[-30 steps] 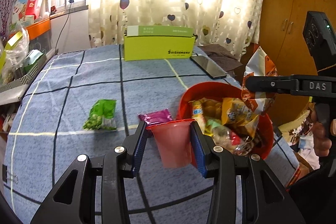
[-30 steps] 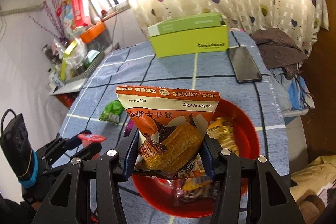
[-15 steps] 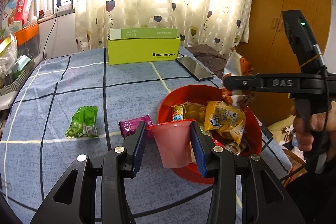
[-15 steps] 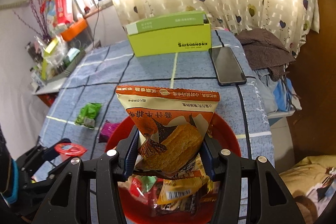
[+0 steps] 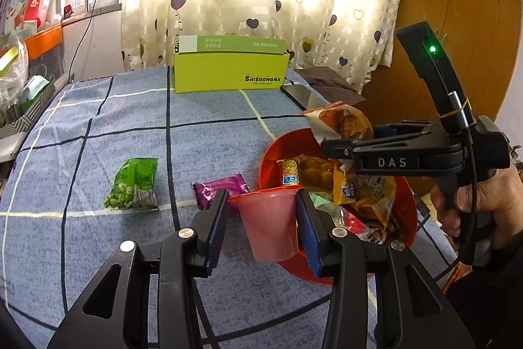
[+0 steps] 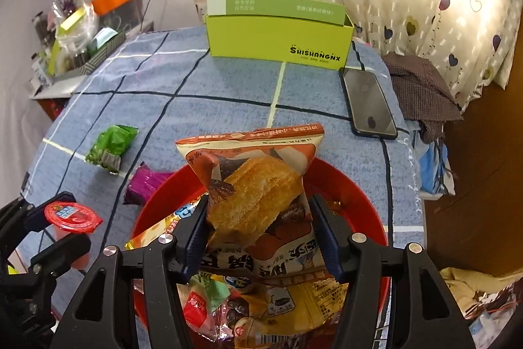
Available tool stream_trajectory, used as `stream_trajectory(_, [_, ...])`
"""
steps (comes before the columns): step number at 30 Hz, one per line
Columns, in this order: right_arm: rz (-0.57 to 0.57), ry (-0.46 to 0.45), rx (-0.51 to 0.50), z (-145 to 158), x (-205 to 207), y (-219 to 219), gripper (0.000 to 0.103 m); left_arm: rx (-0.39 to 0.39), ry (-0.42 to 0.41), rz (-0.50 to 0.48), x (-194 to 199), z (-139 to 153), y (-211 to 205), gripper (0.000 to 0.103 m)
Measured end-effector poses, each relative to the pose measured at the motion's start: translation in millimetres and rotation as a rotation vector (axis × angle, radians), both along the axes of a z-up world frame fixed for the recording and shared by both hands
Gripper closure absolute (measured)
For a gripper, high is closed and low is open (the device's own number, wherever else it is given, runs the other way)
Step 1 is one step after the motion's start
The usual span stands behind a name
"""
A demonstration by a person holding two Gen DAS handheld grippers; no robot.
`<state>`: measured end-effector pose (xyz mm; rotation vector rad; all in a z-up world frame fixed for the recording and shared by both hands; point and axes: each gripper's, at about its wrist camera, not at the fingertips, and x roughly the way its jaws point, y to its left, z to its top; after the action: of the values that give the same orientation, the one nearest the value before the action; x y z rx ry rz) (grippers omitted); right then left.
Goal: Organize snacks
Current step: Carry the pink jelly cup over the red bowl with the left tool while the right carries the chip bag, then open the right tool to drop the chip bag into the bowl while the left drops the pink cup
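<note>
My left gripper is shut on a pink jelly cup with a red lid, held just left of the red bowl. My right gripper hangs over the bowl, and its jaws are opening. An orange-brown snack bag stands tilted between them. A gap shows at the right pad, and the bag's lower end rests on the packets heaped in the bowl. From the left wrist view the bag sticks up past the right gripper's finger. A green pea packet and a purple packet lie on the cloth.
A lime-green box stands at the far edge of the blue checked tablecloth. A phone lies to its right, near a brown cloth. Clutter fills a shelf on the left. A hand holds the right gripper's handle.
The right gripper has come lower over the bowl and its jaws have widened. The bag has tilted and slipped down between them. The left gripper still holds the jelly cup in about the same place.
</note>
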<state>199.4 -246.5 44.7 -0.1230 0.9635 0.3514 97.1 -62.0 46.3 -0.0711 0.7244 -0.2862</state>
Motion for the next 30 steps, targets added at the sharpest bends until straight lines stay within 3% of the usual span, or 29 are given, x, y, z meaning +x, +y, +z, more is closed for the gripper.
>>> stream_trajectory(6, [0.003,-0.018,0.038,7.0,-5.3,-7.2,0.035,0.001,0.005,-0.005,1.3,-2.1,-0.9,0.06])
stream_trajectory(12, [0.005,-0.03,0.037,10.6,-10.8,-9.2,0.034,0.009,0.005,-0.01,1.3,-2.4,-5.4,0.06])
stream_trajectory(18, [-0.068,-0.065,0.114,26.0,-14.7,-32.0,0.034,0.014,0.003,-0.028,0.9,-1.1,-14.4,0.06])
stream_trajectory(30, [-0.086,-0.073,0.134,32.1,-20.8,-45.2,0.034,0.004,0.029,-0.176,-5.9,-8.9,-59.1,0.06])
